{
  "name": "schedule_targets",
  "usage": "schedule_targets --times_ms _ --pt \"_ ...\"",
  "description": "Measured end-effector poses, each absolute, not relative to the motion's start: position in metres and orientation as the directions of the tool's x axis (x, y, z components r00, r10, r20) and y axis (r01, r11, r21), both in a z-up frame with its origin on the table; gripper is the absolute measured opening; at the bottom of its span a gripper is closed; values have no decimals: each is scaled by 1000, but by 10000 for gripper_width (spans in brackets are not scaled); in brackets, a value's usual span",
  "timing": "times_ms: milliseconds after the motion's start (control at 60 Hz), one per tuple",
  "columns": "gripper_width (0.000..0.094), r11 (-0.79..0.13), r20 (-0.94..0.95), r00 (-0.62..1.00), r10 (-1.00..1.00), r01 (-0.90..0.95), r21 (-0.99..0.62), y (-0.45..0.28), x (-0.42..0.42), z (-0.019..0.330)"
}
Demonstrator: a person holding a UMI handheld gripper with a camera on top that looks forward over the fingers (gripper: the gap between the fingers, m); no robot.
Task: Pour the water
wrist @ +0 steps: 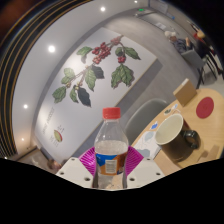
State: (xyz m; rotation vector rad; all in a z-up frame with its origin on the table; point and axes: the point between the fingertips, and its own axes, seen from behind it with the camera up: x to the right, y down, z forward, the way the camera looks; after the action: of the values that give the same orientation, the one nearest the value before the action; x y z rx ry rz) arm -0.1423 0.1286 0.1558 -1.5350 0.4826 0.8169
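A clear plastic water bottle (pixel 111 150) with a red cap and a pale label stands upright between my fingers. Both magenta pads (pixel 88 158) press against its sides, so my gripper (pixel 111 165) is shut on the bottle. The scene behind it is tilted. A dark cup (pixel 175 134) with a pale inside sits on the table (pixel 148 122) to the right of the bottle, beyond my fingers.
A cardboard box (pixel 207 106) with a red round mark stands right of the cup. A wall with a large leaf-and-berry painting (pixel 96 68) rises behind the table. A person (pixel 203 42) is far off at the right.
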Motion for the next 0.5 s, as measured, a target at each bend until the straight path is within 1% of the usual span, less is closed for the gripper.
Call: schedule_targets --times_ms 50,100,133,150,183,200,250,300,333,367,383,433,483,500 --pt "329 -211 -870 462 171 -846 -490 127 -144 159" --pt "329 -254 -941 298 159 -909 -330 123 -142 160" --pt "329 -267 -965 217 146 -931 -250 121 -141 160" --pt "330 -259 -974 184 130 -942 -213 122 -154 162" --pt "332 -248 -984 137 113 -955 -162 117 -154 169" --pt "335 -258 -987 103 121 -957 -131 112 -142 164" --pt "341 -252 -993 30 116 -966 -59 109 -138 166" --pt "342 -278 -992 -80 98 -959 49 109 -138 167" --pt "343 -283 -983 -166 77 -949 138 112 -151 186" --pt "363 -300 -967 -248 62 -928 219 111 -153 188" --pt "367 -323 -955 -291 53 -910 259 103 -140 176" --pt "371 -318 -933 -359 14 -886 336 103 -140 168" --pt "376 -314 -918 -397 -12 -870 381 106 -136 163" --pt "376 -315 -911 -412 -23 -862 397 96 -138 164"
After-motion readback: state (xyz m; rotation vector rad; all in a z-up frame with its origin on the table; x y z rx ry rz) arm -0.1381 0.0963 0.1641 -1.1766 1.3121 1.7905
